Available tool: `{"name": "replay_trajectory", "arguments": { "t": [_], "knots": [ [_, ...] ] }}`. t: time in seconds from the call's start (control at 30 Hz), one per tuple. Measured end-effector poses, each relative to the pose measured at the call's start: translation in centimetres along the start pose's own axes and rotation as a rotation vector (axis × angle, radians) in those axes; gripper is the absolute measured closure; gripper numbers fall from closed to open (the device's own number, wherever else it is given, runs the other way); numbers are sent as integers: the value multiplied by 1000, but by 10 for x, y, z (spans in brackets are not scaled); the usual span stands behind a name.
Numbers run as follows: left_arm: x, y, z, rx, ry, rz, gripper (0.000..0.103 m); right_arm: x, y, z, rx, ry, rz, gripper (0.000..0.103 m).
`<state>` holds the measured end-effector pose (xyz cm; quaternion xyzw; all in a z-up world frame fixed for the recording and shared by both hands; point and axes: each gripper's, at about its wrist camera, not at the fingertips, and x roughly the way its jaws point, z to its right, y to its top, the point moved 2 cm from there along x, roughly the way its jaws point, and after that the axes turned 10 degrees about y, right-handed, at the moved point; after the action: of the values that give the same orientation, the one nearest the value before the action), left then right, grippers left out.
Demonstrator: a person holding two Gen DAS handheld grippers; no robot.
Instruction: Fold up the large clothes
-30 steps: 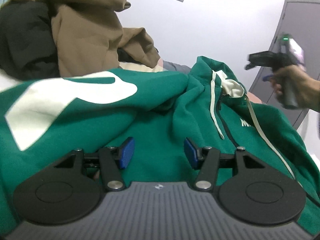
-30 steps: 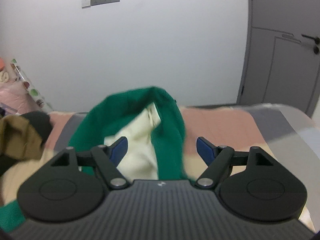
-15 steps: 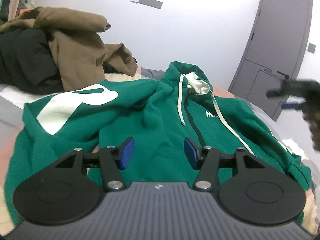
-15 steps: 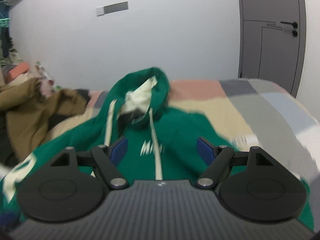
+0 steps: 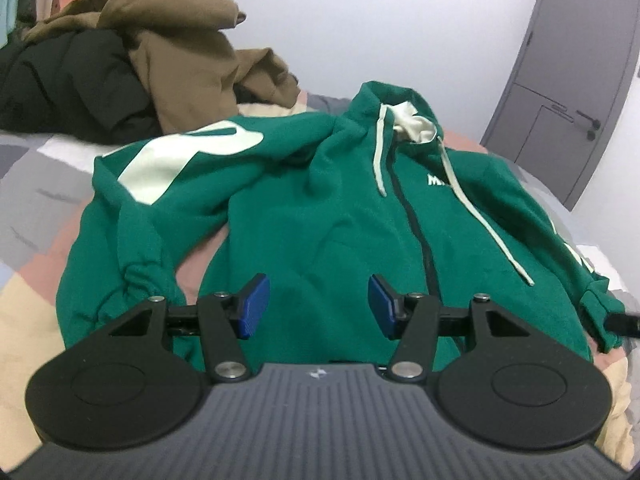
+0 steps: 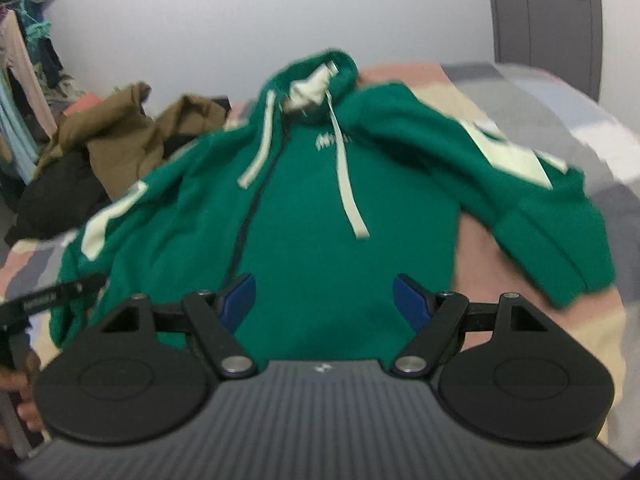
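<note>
Both grippers, left (image 5: 318, 306) and right (image 6: 324, 300), hover with jaws apart, holding nothing, over the green hoodie (image 5: 340, 216) lying on a patchwork bed (image 5: 32, 200); grey door (image 5: 576, 80) at 2 o'clock.

The right view is motion-blurred: chest lettering (image 6: 332, 141) on the green hoodie (image 6: 320, 240) is unreadable.

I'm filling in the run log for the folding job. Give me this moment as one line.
stage: pre-fold | green hoodie: spread front-up on bed | left gripper: open, empty | right gripper: open, empty
</note>
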<state>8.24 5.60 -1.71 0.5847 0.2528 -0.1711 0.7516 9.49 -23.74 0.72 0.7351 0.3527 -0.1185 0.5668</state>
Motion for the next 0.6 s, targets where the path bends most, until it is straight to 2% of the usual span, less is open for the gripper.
{"name": "replay_trajectory", "arguments": {
  "t": [0.17, 0.4, 0.5, 0.6],
  "knots": [
    [7, -6, 1, -11, 14, -51, 41, -4, -19, 13, 55, 22, -34, 26],
    [30, -8, -7, -48, 58, -118, 41, 6, -30, 45, 200, -21, -46, 26],
    [43, -10, -17, -92, 78, -158, 41, 13, -31, 55, 240, -25, -51, 26],
    [52, -11, -24, -139, 65, -182, 40, 25, -34, 65, 286, -22, -75, 26]
  ]
}}
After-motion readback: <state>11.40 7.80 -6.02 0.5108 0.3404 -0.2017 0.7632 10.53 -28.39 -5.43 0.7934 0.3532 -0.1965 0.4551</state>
